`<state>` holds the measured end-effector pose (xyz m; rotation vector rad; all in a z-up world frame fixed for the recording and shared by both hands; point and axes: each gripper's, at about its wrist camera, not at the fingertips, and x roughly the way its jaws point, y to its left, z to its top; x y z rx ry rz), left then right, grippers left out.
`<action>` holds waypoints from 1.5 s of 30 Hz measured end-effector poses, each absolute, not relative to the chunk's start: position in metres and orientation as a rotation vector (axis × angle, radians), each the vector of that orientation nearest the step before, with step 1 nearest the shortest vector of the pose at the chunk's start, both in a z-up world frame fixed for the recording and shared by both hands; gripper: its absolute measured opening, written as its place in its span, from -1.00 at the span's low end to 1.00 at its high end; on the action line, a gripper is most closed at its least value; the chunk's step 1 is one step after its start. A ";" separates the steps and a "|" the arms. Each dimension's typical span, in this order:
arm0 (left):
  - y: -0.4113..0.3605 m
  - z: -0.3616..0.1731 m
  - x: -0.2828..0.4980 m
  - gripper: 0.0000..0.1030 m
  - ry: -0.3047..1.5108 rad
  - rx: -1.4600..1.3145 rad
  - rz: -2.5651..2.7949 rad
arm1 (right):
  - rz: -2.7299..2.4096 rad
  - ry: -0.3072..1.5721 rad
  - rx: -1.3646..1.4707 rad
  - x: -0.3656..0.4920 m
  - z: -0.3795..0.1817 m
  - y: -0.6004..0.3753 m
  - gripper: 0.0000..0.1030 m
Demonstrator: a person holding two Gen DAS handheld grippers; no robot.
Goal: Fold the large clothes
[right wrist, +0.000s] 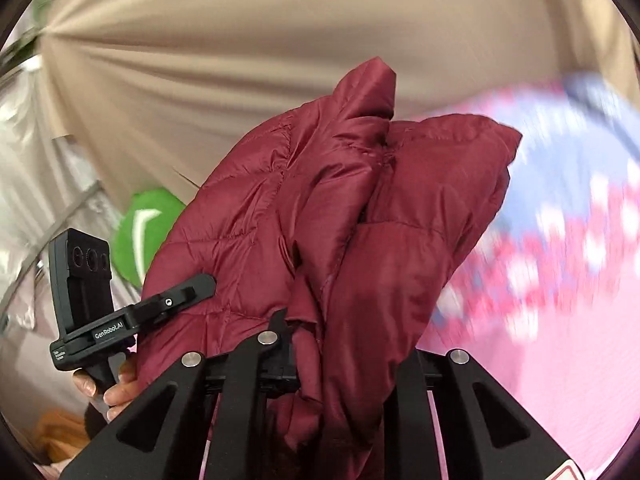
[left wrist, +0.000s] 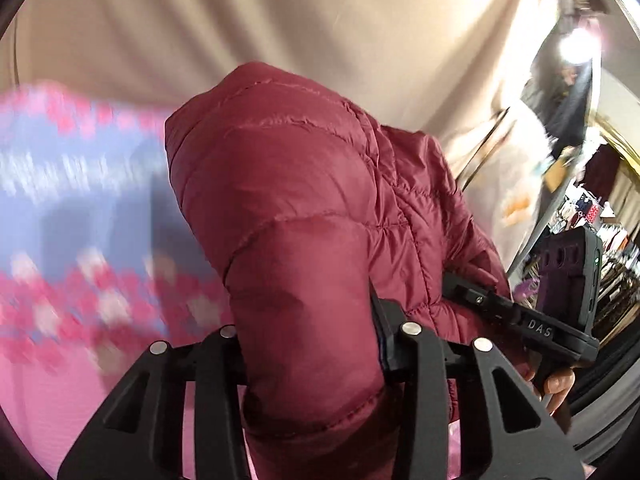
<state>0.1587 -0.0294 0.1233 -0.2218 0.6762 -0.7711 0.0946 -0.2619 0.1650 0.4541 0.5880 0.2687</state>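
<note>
- The left tongs [left wrist: 316, 344] are clamped on a thick fold of the maroon puffer jacket [left wrist: 304, 200]; in the left wrist view the padded cloth bulges up between the two black arms and rises away in front of them.
- The right tongs [right wrist: 340, 356] grip another bunched part of the same jacket [right wrist: 340, 208], which stands up between their arms in the right wrist view and fills the middle of it.
- The jacket hangs lifted between the two tongs, quilted seams showing, with a loose flap sticking up at its far end, beyond the right tongs.
- In the left wrist view the right tongs [left wrist: 472, 286] show to the right of the left pair, one dark finger pressed against the jacket's side, with the person's hand [left wrist: 554, 386] on the handle below.
- In the right wrist view the left tongs [right wrist: 188, 288] show to the left of the right pair, touching the jacket, with a hand [right wrist: 116, 390] under them.
- Below the jacket, left of the left tongs and right of the right tongs, lies a blurred pink and blue patterned bedspread [left wrist: 72, 208].
- Beyond both tongs hangs a beige curtain [right wrist: 240, 40].
- A green object [right wrist: 140, 232] sits left of the right tongs, behind the jacket; what it is cannot be told.
</note>
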 end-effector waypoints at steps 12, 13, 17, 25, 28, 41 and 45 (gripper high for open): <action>0.048 0.092 0.230 -0.11 0.642 -0.053 -0.504 | 0.340 0.642 0.446 0.216 0.132 -0.178 -0.34; 0.049 0.069 0.246 -0.10 0.697 -0.041 -0.465 | 0.304 0.702 0.446 0.232 0.110 -0.172 -0.33; 0.084 0.009 0.267 0.15 0.805 -0.135 -0.378 | 0.247 0.806 0.477 0.240 0.048 -0.166 -0.13; 0.071 0.067 0.177 0.17 0.633 0.110 -0.155 | 0.160 0.672 0.363 0.153 0.112 -0.183 -0.70; 0.062 0.070 0.158 0.17 0.632 0.108 -0.158 | 0.167 0.656 0.275 0.147 0.121 -0.146 -1.00; 0.046 0.011 0.171 0.20 0.745 0.129 -0.102 | 0.074 0.788 0.135 0.170 0.056 -0.096 -1.00; 0.044 0.003 0.172 0.20 0.743 0.144 -0.088 | 0.065 0.793 0.097 0.172 0.047 -0.090 -1.00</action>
